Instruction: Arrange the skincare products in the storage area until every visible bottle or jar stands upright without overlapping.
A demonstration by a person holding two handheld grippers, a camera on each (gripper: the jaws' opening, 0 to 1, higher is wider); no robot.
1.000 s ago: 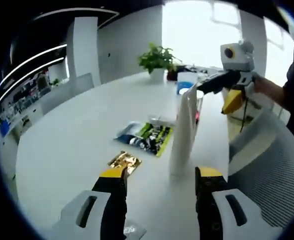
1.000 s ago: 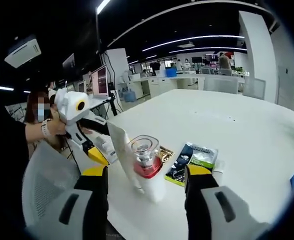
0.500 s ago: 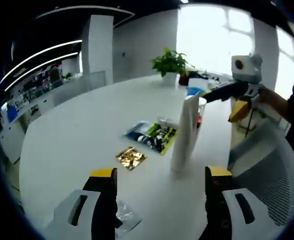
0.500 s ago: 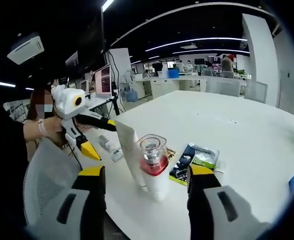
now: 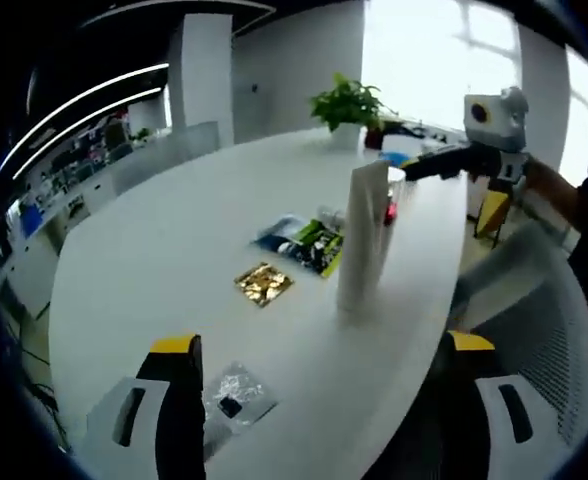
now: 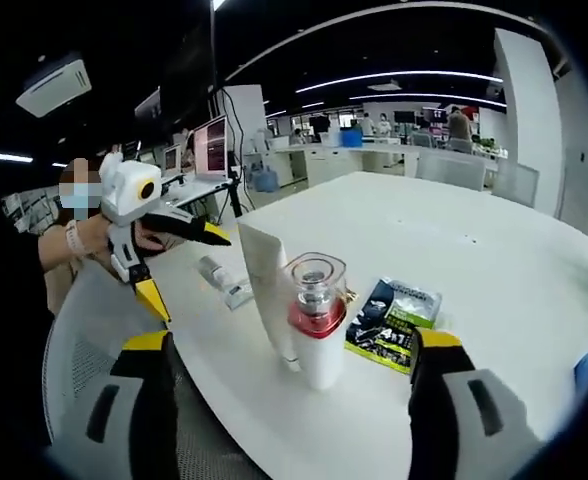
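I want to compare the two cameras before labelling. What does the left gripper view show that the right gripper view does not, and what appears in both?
Left gripper view alone: a potted green plant at the far end of the white table, and a crinkled clear plastic wrapper near its own open jaws.

Right gripper view alone: a person behind the left gripper, and wall monitors.

Both: the upright white tube, the clear-capped bottle with a red band, the green and black sachet, and the gold packet.
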